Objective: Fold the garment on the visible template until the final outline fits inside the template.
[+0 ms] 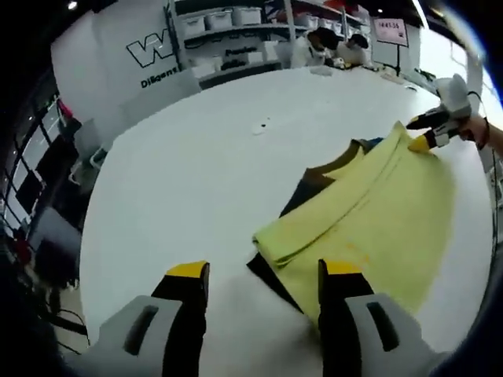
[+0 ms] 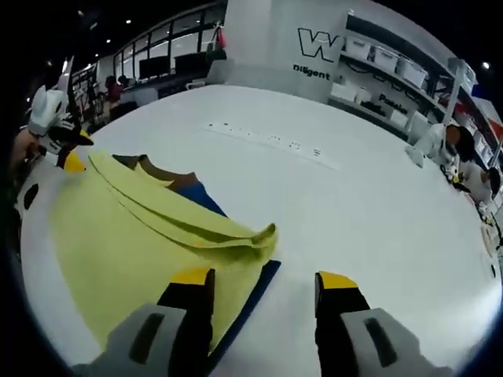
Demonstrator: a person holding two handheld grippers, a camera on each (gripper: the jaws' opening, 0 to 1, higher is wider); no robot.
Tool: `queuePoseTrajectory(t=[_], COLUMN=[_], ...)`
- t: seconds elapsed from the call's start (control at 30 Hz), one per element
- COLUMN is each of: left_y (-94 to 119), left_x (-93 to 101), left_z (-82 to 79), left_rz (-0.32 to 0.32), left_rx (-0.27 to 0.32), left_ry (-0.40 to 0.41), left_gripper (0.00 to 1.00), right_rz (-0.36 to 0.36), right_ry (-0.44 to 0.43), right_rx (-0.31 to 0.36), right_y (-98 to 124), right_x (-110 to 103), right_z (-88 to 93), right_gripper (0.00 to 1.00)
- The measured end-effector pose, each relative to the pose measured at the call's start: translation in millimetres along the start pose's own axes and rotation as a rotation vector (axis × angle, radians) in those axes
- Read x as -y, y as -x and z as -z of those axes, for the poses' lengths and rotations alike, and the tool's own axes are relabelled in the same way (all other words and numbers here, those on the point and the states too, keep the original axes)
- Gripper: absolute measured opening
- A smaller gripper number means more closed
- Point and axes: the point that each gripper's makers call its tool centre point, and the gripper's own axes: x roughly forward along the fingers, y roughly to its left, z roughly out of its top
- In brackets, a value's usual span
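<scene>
- The yellow shirt [image 1: 369,212] lies on the white table [image 1: 204,173], on top of a dark mat [image 2: 250,302]. It is partly folded.
- To fold well, I should grab two corners and lay them flat inside the mat.
- My left gripper [image 1: 263,276] hangs open and empty at the shirt's near edge.
- My right gripper [image 2: 265,281] is open and empty too, just beside the fold.

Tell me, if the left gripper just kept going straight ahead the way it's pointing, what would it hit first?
Most likely the folded edge of the yellow garment, just ahead of the open left gripper. Its right-hand jaw already overlaps the cloth; the other has bare white table ahead. Height above the cloth is unclear.
</scene>
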Motion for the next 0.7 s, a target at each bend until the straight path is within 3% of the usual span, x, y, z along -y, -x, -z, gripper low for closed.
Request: queuePoseTrajectory(t=[0.33, 0.6, 0.7], left_y=[-19.8, -32.2, -34.6], left_x=[-8.2, -18.5, -27.8], left_z=[-12.8, -26.5, -34.8], left_rz=[-0.018, -0.044, -0.077], left_rx=[0.013, 0.035, 0.072], left_ry=[-0.019, 0.033, 0.084], left_gripper=[0.57, 0.57, 0.57], right_rz=[0.018, 0.036, 0.045], right_ry=[-0.011, -0.050, -0.062], right_rx=[0.022, 0.026, 0.026], right_y=[-11.4, -25.1, -28.1], right_x=[4.7, 8.6, 10.0], right_z=[-13.0, -25.4, -27.2], right_gripper=[0.48, 0.48, 0.49])
